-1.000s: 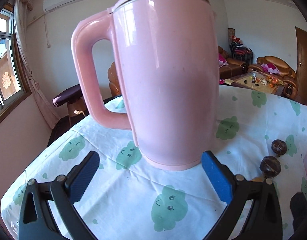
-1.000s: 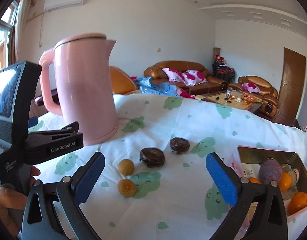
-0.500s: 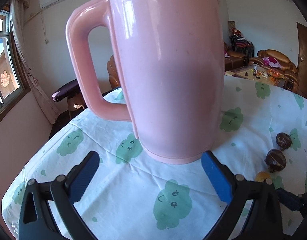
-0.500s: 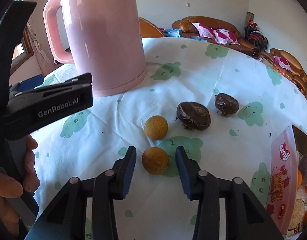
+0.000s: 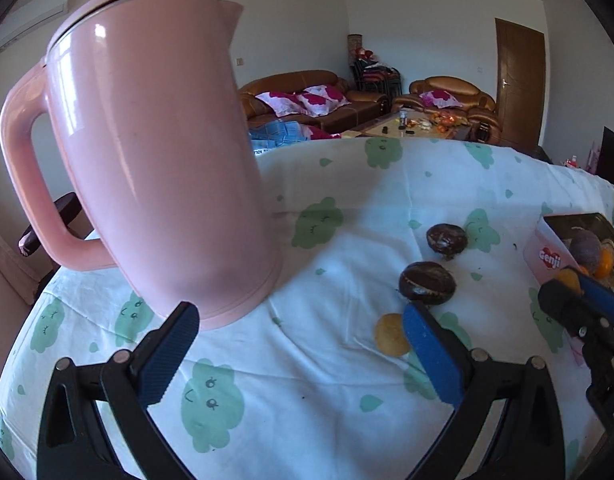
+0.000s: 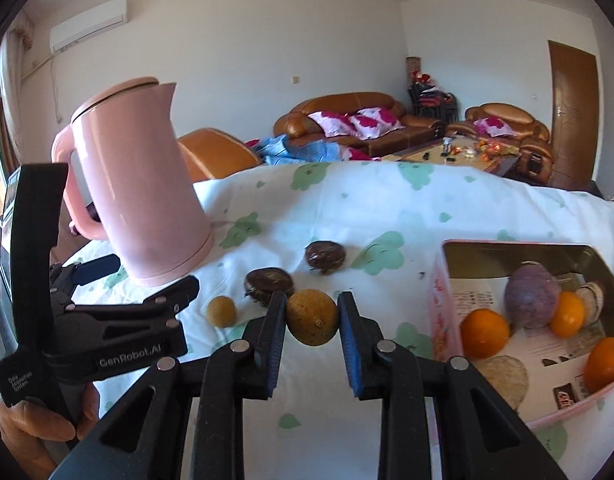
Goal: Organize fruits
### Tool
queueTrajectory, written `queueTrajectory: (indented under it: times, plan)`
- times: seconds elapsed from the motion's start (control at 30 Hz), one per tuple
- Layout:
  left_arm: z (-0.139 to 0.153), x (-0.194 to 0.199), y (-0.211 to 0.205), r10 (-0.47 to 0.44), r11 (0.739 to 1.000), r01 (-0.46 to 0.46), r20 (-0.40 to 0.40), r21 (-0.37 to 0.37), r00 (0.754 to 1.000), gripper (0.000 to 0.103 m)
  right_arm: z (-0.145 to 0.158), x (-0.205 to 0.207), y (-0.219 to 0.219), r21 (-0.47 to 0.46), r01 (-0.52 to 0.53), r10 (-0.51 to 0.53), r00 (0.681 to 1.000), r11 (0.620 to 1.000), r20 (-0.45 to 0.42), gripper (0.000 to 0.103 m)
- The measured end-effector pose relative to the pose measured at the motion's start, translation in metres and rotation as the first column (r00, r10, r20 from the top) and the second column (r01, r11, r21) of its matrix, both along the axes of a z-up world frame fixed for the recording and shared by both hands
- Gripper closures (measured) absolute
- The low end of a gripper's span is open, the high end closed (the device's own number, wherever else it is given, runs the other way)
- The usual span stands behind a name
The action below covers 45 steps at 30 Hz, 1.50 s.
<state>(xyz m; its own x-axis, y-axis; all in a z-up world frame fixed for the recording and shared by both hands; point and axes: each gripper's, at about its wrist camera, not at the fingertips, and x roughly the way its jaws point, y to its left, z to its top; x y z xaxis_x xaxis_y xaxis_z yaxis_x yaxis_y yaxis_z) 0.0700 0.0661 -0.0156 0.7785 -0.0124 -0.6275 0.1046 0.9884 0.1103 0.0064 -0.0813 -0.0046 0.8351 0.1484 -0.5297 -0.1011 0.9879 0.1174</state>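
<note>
My right gripper (image 6: 312,301) is shut on a small yellow-brown round fruit (image 6: 313,318), held above the tablecloth just left of the pink tin box (image 6: 437,308). The box holds oranges (image 6: 485,333) and a purple fruit (image 6: 531,294). A second yellow fruit (image 6: 221,311) and two dark brown fruits (image 6: 269,282) (image 6: 325,255) lie on the cloth. My left gripper (image 5: 299,316) stands open with nothing between its fingers, near the pink kettle's base. In the left wrist view that second yellow fruit (image 5: 391,334) sits just beyond the right finger.
A tall pink kettle (image 5: 155,160) stands at the table's left, close in front of my left gripper. The table wears a white cloth with green prints (image 6: 387,208). A person's hand (image 6: 31,436) holds the left gripper. Sofas and a coffee table stand beyond.
The right gripper closed on one yellow fruit and raised it off the cloth toward the box. The left gripper swung right, so the kettle now sits left in its view.
</note>
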Motion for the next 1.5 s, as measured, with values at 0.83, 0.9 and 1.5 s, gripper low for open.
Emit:
queueTrajectory:
  times: [0.83, 0.9, 1.5]
  plan:
    - [-0.007, 0.006, -0.006, -0.146, 0.983, 0.137, -0.072, -0.123, 0.987, 0.075, 0.007, -0.002, -0.024, 0.098, 0.008, -0.014, 0.998, 0.995, 0.067, 0.075]
    - [0.004, -0.002, -0.001, -0.121, 0.985, 0.123, 0.02, -0.123, 0.992, 0.075, 0.013, -0.008, -0.023, 0.102, -0.009, -0.003, 0.994, 0.995, 0.113, 0.075]
    - [0.027, -0.049, -0.022, -0.087, 0.982, 0.127, 0.262, -0.139, 0.961, 0.075, 0.021, -0.028, -0.021, 0.042, -0.057, 0.047, 0.978, 0.998, 0.205, 0.075]
